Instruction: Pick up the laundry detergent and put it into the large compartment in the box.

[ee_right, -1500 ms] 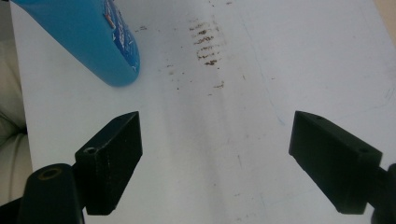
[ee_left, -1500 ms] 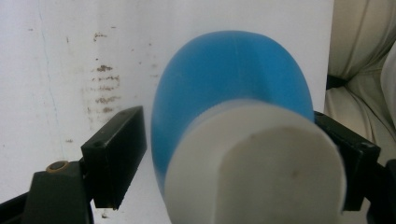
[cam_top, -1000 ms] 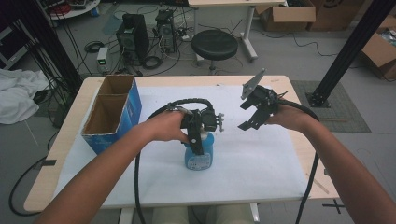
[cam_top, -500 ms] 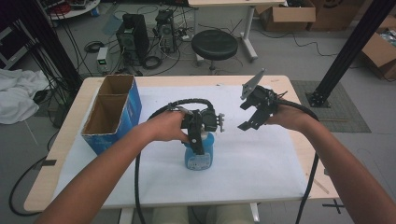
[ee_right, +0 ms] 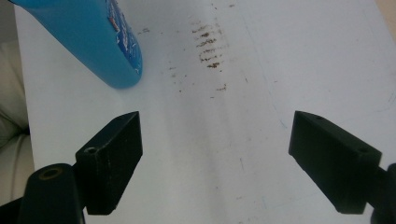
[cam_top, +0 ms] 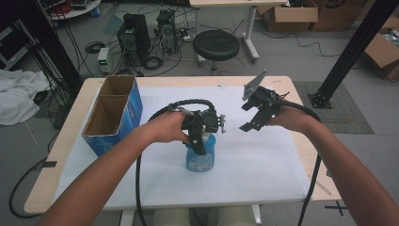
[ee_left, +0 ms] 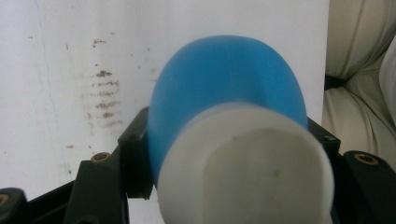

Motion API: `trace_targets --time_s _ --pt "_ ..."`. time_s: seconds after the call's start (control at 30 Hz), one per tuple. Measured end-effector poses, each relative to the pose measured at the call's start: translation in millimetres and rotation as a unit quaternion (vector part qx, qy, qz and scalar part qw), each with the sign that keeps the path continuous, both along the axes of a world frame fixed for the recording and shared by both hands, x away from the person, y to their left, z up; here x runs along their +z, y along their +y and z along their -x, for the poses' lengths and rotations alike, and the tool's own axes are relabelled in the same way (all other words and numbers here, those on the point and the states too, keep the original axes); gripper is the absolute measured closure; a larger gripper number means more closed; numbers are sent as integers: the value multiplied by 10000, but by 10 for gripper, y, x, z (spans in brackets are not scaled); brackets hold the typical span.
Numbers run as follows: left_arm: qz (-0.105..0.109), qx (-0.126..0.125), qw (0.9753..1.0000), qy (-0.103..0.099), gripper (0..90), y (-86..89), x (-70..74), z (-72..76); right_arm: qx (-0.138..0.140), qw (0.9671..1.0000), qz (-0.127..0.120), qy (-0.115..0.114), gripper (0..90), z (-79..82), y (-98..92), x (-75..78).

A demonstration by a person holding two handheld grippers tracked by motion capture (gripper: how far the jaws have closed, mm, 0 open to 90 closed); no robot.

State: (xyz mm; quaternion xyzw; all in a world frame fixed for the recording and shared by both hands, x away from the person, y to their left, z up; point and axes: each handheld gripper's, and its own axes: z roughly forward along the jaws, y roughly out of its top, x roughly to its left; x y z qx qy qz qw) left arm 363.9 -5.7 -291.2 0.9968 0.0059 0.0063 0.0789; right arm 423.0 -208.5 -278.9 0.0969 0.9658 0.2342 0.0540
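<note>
Our left tongs [cam_top: 201, 136] pinch the blue bottle [cam_top: 201, 157] by its white cap [ee_left: 247, 163] — upright on the surface [cam_top: 263, 160]. Right tongs [cam_top: 256, 110] hover spread; we likely lift next, toward the cardboard box [cam_top: 110, 117].

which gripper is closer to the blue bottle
Left. The left gripper is clamped on the bottle near its top; the right gripper hangs open, apart from it, off to its side.

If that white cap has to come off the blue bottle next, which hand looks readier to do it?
The right. The left gripper is already clamped around the blue bottle standing on the table, steadying it. The right gripper hangs beside it with jaws wide open and nothing between them, so it seems free to reach the white cap.
</note>
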Motion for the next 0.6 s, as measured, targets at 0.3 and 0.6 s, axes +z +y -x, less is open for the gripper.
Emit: trace_targets --time_s 0.3,0.6 --pt "0 218 9997 102 378 45 32 -19 -13 10000 12 8 172 7 -24 -4" --pt "63 997 9950 32 378 179 317 -2 -13 10000 8 52 173 20 -48 -29"
